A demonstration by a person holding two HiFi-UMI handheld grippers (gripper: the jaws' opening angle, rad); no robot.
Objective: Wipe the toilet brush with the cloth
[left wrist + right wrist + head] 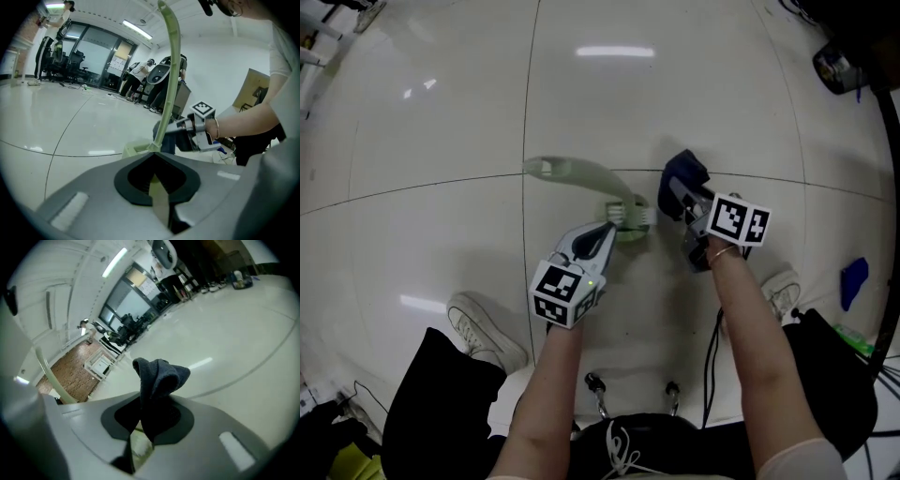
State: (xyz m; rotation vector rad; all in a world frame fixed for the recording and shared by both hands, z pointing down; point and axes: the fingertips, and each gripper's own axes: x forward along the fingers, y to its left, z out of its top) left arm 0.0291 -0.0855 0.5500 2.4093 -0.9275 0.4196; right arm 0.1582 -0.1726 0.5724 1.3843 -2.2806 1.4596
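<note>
In the head view the pale green toilet brush lies low over the white floor, its long handle (581,172) running up-left and its head (633,217) at the middle. My left gripper (614,231) is shut on the brush close to its head. In the left gripper view the handle (171,70) rises out of the jaws. My right gripper (677,194) stands just right of the brush head, shut on a dark blue cloth (686,171). The cloth (159,378) bunches up from the jaws in the right gripper view, with the brush handle (48,378) at the left edge.
The person's white shoes (485,333) (783,291) flank my arms. A blue object (854,279) and cables lie at the right edge. Castors (596,382) show below. Office chairs (70,61) and people (138,75) stand far off in the left gripper view.
</note>
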